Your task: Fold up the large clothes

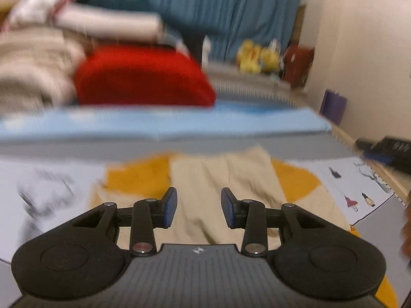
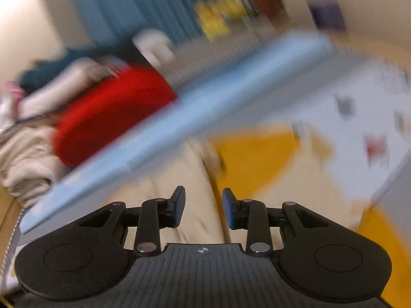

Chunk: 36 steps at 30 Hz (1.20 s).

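A cream and mustard-yellow garment (image 1: pixel 221 179) lies spread on the light printed sheet (image 1: pixel 51 187) straight ahead of my left gripper (image 1: pixel 199 206). That gripper is open and empty, held just above the cream cloth. The same garment (image 2: pixel 246 159) fills the lower middle of the right wrist view, which is blurred and tilted. My right gripper (image 2: pixel 203 206) is open and empty above the cream part.
A folded light-blue cloth (image 1: pixel 164 124) lies across the bed behind the garment. Behind it sit a red bundle (image 1: pixel 143 77) and a heap of beige and white clothes (image 1: pixel 33 59). Yellow toys (image 1: pixel 257 56), a blue curtain (image 1: pixel 226 10) and a wooden bed edge (image 1: pixel 380 169) lie beyond.
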Each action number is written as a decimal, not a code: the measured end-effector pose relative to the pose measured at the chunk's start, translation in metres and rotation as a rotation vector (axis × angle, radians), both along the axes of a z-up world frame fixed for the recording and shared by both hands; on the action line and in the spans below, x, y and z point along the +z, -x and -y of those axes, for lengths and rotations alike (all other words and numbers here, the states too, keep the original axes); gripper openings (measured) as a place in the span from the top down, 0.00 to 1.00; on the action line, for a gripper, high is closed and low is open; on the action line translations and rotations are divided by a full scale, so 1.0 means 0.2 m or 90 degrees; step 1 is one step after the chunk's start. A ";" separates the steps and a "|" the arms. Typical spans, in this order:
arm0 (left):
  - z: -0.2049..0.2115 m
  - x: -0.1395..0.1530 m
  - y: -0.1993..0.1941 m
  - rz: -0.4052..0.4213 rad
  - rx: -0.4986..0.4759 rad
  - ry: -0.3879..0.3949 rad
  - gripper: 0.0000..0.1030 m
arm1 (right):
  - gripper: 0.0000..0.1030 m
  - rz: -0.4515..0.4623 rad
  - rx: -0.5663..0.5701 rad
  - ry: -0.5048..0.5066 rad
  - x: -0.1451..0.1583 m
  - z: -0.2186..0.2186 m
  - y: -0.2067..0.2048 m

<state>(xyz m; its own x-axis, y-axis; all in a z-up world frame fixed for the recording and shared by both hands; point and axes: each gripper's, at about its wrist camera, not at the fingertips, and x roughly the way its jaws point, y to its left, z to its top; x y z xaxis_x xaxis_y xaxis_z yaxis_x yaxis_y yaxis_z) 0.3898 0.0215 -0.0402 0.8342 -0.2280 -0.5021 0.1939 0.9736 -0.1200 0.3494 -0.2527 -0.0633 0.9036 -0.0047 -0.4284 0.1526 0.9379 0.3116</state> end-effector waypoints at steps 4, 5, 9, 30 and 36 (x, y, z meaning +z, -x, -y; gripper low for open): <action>-0.22 0.24 0.40 0.051 0.040 0.025 0.59 | 0.68 0.152 0.028 0.107 0.31 0.02 0.42; -0.28 0.26 0.50 0.055 0.044 0.040 0.59 | 0.68 0.175 0.016 0.121 0.37 0.05 0.55; -0.48 0.36 1.01 0.085 0.061 0.028 0.64 | 0.68 0.219 -0.029 0.125 0.53 0.17 1.10; -0.81 -0.21 1.57 -0.183 0.147 0.106 0.91 | 0.88 0.171 -0.216 0.172 0.05 0.48 2.00; -0.84 -0.39 1.41 -0.300 0.164 0.138 0.90 | 0.88 0.065 -0.169 0.219 -0.09 0.53 1.74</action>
<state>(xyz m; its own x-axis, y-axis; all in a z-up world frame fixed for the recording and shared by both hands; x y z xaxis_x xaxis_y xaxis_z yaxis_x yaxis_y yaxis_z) 0.1085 0.1892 -0.1177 0.5744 -0.1864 -0.7971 -0.1688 0.9258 -0.3381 0.0019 -0.3585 -0.0821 0.8895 -0.3691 -0.2694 0.3869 0.9220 0.0139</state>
